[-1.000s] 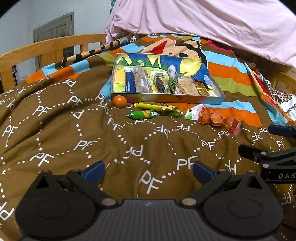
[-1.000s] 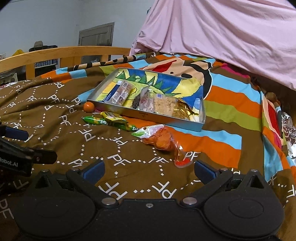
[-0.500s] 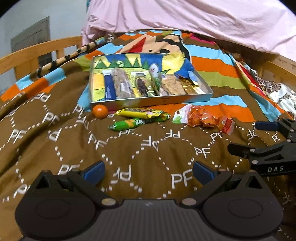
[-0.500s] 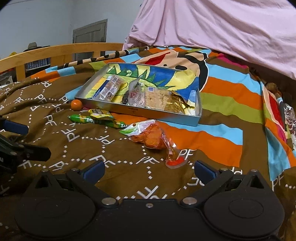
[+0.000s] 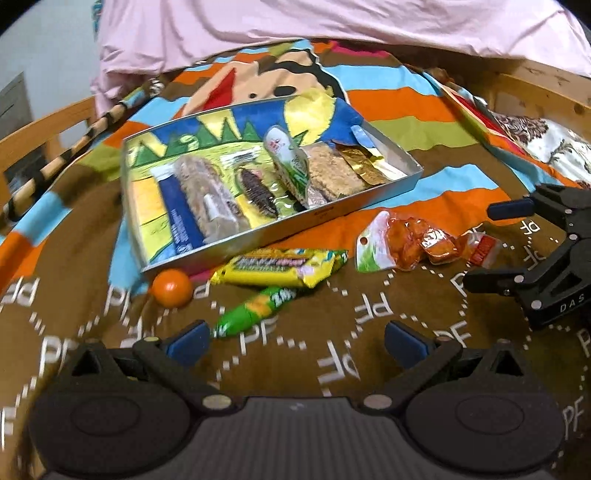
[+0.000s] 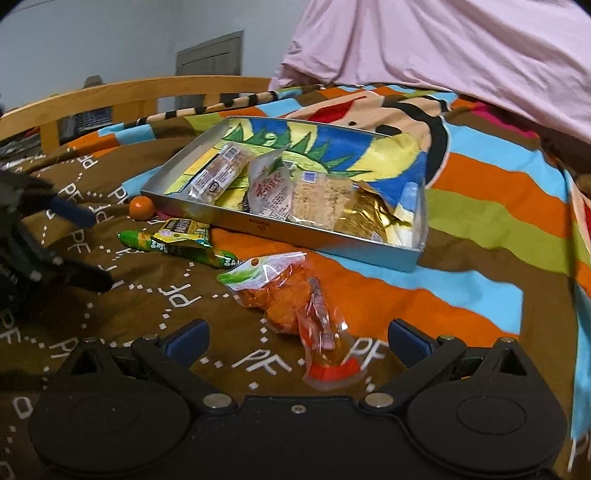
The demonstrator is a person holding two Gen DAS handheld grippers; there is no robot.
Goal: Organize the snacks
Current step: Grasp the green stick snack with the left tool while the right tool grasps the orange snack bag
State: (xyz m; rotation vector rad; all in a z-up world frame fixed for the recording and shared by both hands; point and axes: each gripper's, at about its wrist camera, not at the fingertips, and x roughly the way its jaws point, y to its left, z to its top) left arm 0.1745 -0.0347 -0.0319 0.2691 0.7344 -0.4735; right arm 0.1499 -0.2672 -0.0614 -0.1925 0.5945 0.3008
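Observation:
A shallow metal tray (image 5: 321,216) (image 6: 317,236) with a cartoon lining rests on the blanket and holds several wrapped snacks. In front of it lie an orange ball (image 5: 172,287) (image 6: 141,207), a yellow packet (image 5: 280,266) (image 6: 181,230), a green stick packet (image 5: 255,312) (image 6: 177,247) and a clear bag of orange snacks (image 5: 417,245) (image 6: 291,299). My left gripper (image 5: 297,339) (image 6: 96,251) is open and empty, just short of the green packet. My right gripper (image 6: 297,339) (image 5: 480,247) is open and empty, with the orange bag's near end between its fingers' line.
Everything sits on a soft brown-and-striped blanket (image 5: 369,314). A pink cover (image 5: 332,29) is heaped behind the tray. A wooden bed rail (image 6: 129,92) runs along the left, with a wall and a door (image 6: 210,55) beyond.
Both grippers have moved forward and lower toward the loose snacks. The left now sits close to the green packet, the right close to the orange bag. No snack has moved.

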